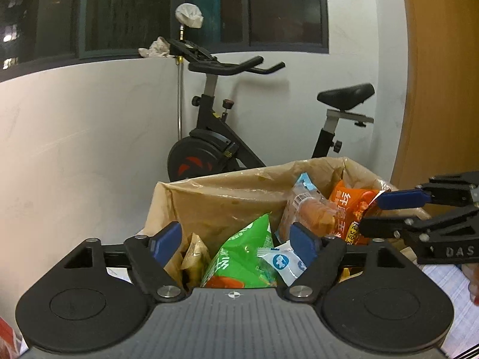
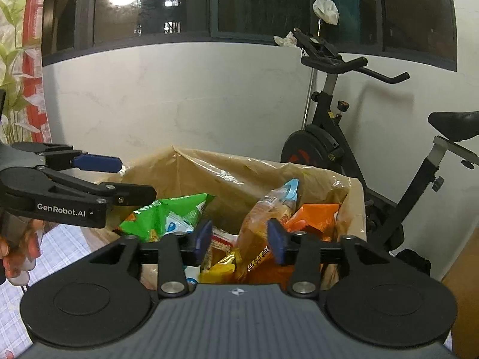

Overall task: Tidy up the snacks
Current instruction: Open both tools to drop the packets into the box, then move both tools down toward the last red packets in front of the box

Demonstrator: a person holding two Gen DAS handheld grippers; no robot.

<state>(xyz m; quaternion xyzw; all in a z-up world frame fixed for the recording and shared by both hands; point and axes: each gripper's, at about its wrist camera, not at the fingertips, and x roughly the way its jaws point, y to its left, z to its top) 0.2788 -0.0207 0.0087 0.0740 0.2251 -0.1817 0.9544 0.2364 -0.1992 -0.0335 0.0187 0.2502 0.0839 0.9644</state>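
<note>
A cardboard box lined with brown plastic [image 1: 227,197] [image 2: 239,176] holds several snack packs: a green bag [image 1: 242,257] [image 2: 167,212], an orange bag [image 1: 350,209] [image 2: 317,215], a clear bread pack [image 1: 308,212] [image 2: 269,209], a white-blue packet [image 1: 284,261] and a yellow pack [image 2: 221,266]. My left gripper [image 1: 236,240] [image 2: 134,176] is open above the box's near left side, empty. My right gripper [image 2: 239,236] [image 1: 371,212] is open over the box's right side, with the bread pack and the orange bag behind its jaws; nothing is gripped.
A black exercise bike [image 1: 227,137] [image 2: 344,137] stands behind the box against a white wall. A wooden door [image 1: 443,74] is at the right. A checked cloth surface [image 2: 60,248] lies under the box. A plant [image 2: 15,59] is at the far left.
</note>
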